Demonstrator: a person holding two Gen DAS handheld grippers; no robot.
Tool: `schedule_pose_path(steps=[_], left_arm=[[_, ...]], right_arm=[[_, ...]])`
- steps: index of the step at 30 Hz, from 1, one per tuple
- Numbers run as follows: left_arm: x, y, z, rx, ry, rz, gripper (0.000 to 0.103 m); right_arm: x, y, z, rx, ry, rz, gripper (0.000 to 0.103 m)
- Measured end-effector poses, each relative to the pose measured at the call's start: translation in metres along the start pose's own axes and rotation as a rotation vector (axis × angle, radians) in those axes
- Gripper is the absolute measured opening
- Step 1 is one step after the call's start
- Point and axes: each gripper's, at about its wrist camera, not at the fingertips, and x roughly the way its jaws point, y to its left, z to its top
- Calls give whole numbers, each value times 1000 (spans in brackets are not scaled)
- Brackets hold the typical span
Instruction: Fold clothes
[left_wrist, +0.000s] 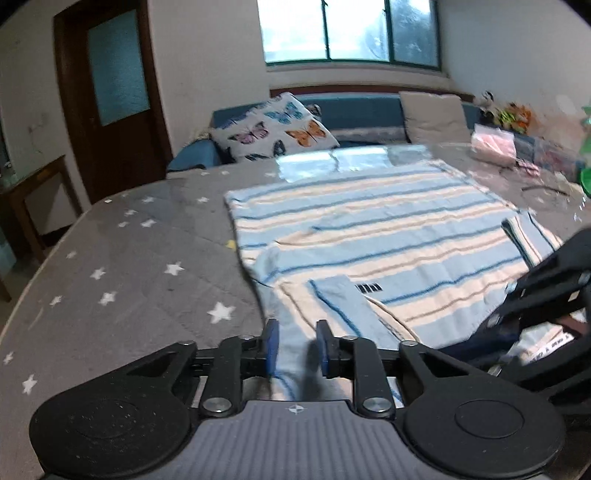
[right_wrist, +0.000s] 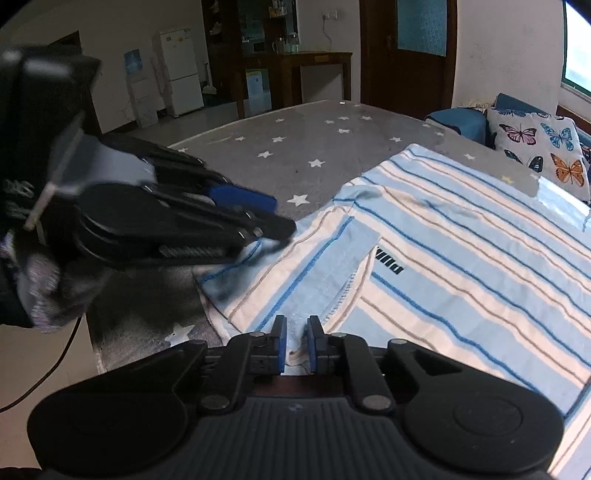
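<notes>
A striped shirt (left_wrist: 376, 236), light blue and cream, lies flat on the grey star-print table (left_wrist: 122, 258); it also shows in the right wrist view (right_wrist: 461, 258). My left gripper (left_wrist: 297, 343) is over the shirt's near edge with cloth between its blue pads, and a gap shows between them. In the right wrist view the left gripper (right_wrist: 269, 218) sits at the shirt's left sleeve edge. My right gripper (right_wrist: 296, 343) has the shirt's near hem between its narrowly spaced pads. The right gripper's black body (left_wrist: 546, 291) shows at the right.
A blue sofa (left_wrist: 354, 110) with a butterfly cushion (left_wrist: 273, 127) stands beyond the table. Pink bags (left_wrist: 493, 144) and clutter lie at the far right corner. A dark door (left_wrist: 110, 92) is at left. A white fridge (right_wrist: 181, 70) and a wooden desk (right_wrist: 295, 70) stand across the room.
</notes>
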Motion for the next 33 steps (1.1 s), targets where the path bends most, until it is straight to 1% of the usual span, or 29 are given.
schedule_pose_path(steps=[5, 8, 9, 10, 12, 14, 16, 18, 19, 20, 21, 22, 25, 27, 29, 30, 33], left_arm=[[9, -16, -10, 63, 18, -53, 21], [3, -25, -15, 120, -2, -57, 21], [1, -25, -14, 118, -11, -51, 23], [-1, -22, -12, 100, -22, -43, 23], [-1, -17, -7, 68, -39, -38, 23], [4, -16, -4, 63, -32, -40, 23], [11, -21, -5, 82, -15, -46, 22], [14, -29, -9, 117, 4, -72, 21], [11, -33, -11, 138, -4, -70, 21], [8, -36, -12, 157, -12, -67, 21], [6, -37, -12, 159, -21, -75, 23], [3, -36, -10, 149, -33, -81, 23], [3, -33, -1, 130, -60, -54, 23], [10, -31, 0, 120, -40, -62, 23], [16, -34, -5, 135, -10, -76, 23], [17, -37, -10, 143, -4, -82, 21], [8, -40, -17, 150, -16, -91, 21]], right_arm=[[-15, -13, 2, 4, -17, -52, 12], [-20, -25, 4, 13, -25, -86, 15], [-21, -29, 5, 17, -27, -99, 16], [-22, -33, 5, 23, -28, -111, 19], [-23, -43, 6, 40, -30, -130, 19], [-24, -49, 5, 50, -29, -146, 20], [-26, -54, 4, 51, -29, -160, 21], [-30, -58, 3, 49, -30, -174, 27], [-33, -60, 2, 45, -31, -182, 30], [-36, -62, 1, 41, -33, -193, 31], [-39, -65, -1, 38, -33, -205, 31], [-42, -68, -2, 37, -33, -215, 31], [-51, -78, -6, 32, -29, -249, 33], [-59, -88, -11, 34, -23, -282, 33], [-66, -95, -15, 36, -17, -311, 33], [-71, -99, -19, 35, -13, -323, 33], [-83, -109, -32, 34, 2, -366, 34]])
